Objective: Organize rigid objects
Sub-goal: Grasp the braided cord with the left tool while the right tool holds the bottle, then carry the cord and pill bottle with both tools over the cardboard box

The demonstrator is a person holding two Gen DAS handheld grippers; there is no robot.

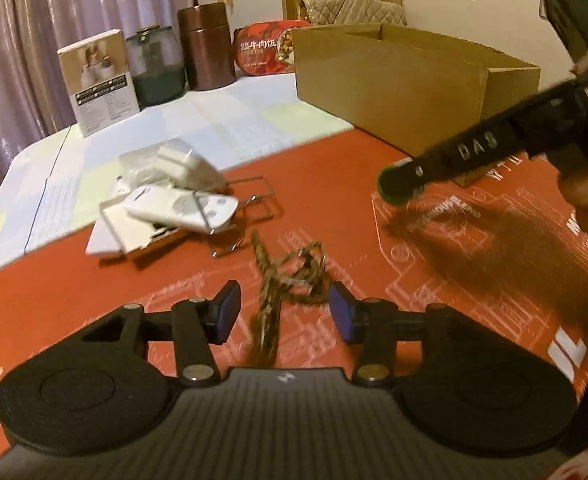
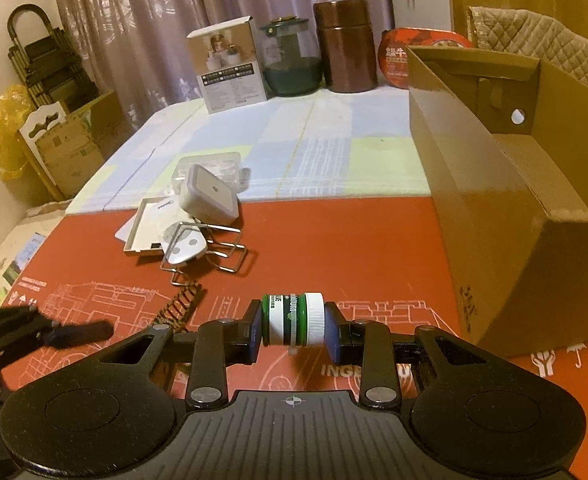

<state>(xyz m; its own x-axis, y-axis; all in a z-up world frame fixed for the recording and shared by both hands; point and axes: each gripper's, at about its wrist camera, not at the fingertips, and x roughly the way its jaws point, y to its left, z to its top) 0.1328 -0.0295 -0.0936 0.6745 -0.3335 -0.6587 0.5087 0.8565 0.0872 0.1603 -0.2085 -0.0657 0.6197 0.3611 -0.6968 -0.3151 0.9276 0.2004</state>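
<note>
Brown chain (image 1: 290, 276) lies loose on the red mat (image 1: 333, 200) between my left gripper's (image 1: 285, 312) parted pads, neither touching it. On the right wrist view, my right gripper (image 2: 292, 326) clamps a small green-and-white jar (image 2: 292, 319) sideways, near the cardboard box (image 2: 493, 208).

Over by the curtain (image 2: 134, 20) a white carton (image 2: 230, 66), a dark glass jar (image 2: 292, 58) and a brown canister (image 2: 347, 46) line up along the table's far edge, a red tin (image 2: 393, 60) beside them (half hidden), a quilted cushion (image 2: 533, 40) behind, a folded trolley (image 2: 42, 52) in the corner.
</note>
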